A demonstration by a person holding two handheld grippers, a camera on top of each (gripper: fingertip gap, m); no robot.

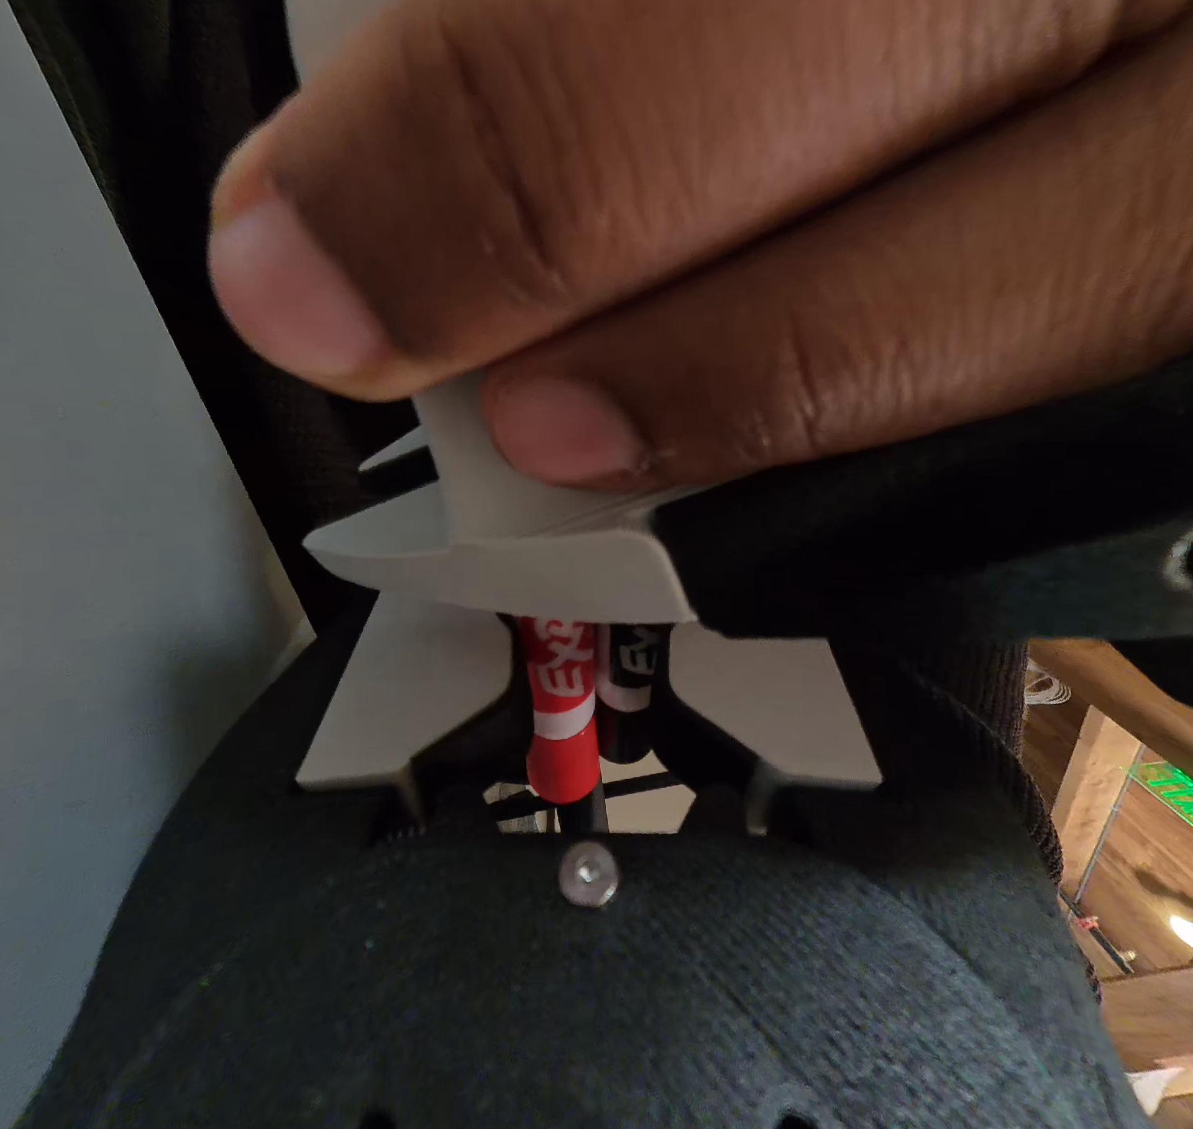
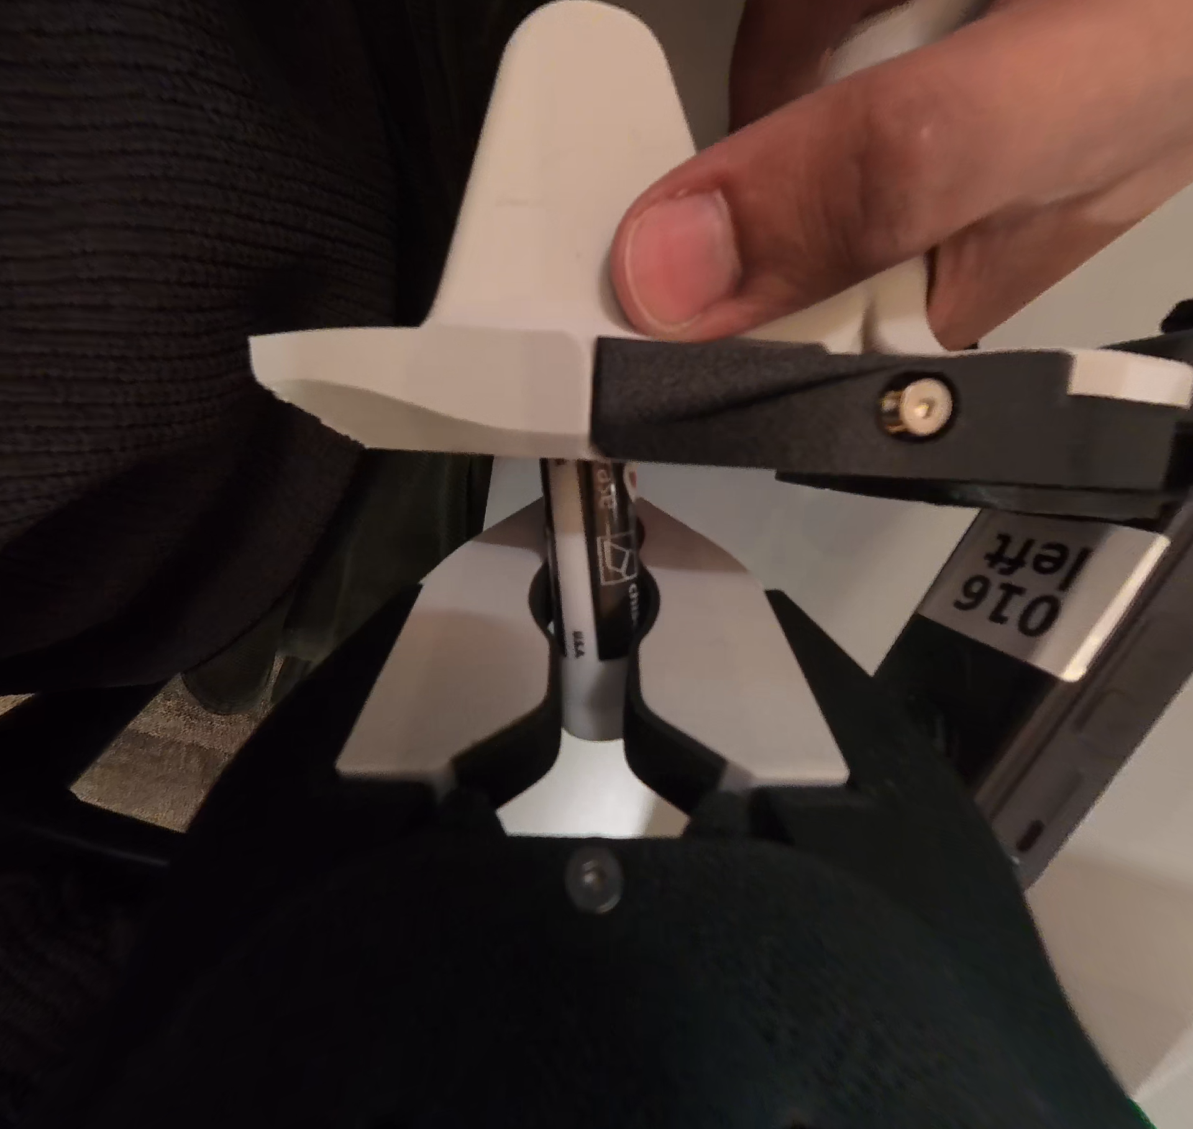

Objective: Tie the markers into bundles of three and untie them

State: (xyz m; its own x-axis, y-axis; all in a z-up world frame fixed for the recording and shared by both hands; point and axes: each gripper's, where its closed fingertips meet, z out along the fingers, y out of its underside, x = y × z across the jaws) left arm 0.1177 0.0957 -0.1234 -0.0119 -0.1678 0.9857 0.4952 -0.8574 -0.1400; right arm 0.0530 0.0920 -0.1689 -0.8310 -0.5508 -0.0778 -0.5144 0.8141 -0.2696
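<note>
Glossy plastic on red marker [image 1: 560, 704] and black marker [image 2: 616, 572]; matt grainy black plastic on gripper body [image 1: 581, 1001]; smooth pale plastic handle [image 2: 549, 194]; ribbed dark knit cloth [image 2: 193, 259]; shiny metal screw [image 2: 917, 410]

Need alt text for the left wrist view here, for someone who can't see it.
The left gripper is shut on two markers side by side, a red marker and a black marker. Just beyond them the other gripper's grey handle crosses the view, held by a hand filling the upper frame.

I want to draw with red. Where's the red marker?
In the left wrist view, the red marker sits between the left gripper's fingers, touching the black marker on its right.
</note>
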